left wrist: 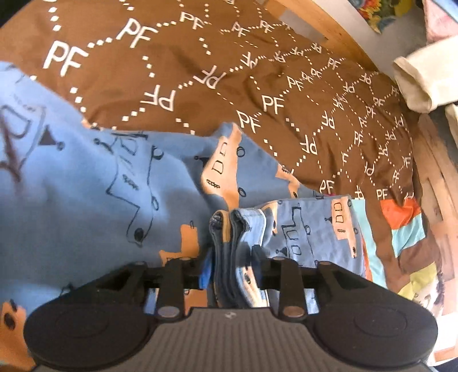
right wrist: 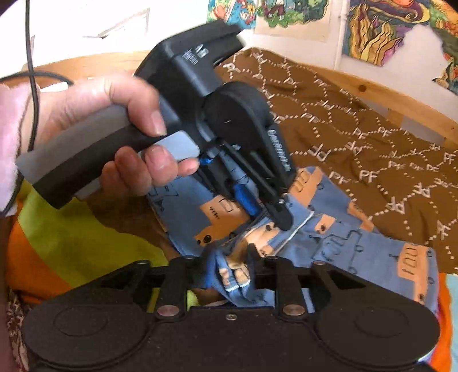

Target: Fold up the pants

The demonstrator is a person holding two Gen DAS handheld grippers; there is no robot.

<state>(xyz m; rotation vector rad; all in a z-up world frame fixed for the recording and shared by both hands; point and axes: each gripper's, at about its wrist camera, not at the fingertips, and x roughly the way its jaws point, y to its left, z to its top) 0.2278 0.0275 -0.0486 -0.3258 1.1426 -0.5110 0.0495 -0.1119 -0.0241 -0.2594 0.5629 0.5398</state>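
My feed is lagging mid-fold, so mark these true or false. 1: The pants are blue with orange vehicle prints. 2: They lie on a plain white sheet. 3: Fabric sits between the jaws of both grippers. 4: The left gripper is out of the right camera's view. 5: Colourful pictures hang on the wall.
1. True: the pants are blue with orange vehicles.
2. False: they lie on a brown cover printed with white PF letters.
3. True: bunched fabric sits between the jaws of the left gripper and the right gripper.
4. False: the right wrist view shows it, held by a hand.
5. True: pictures hang there.
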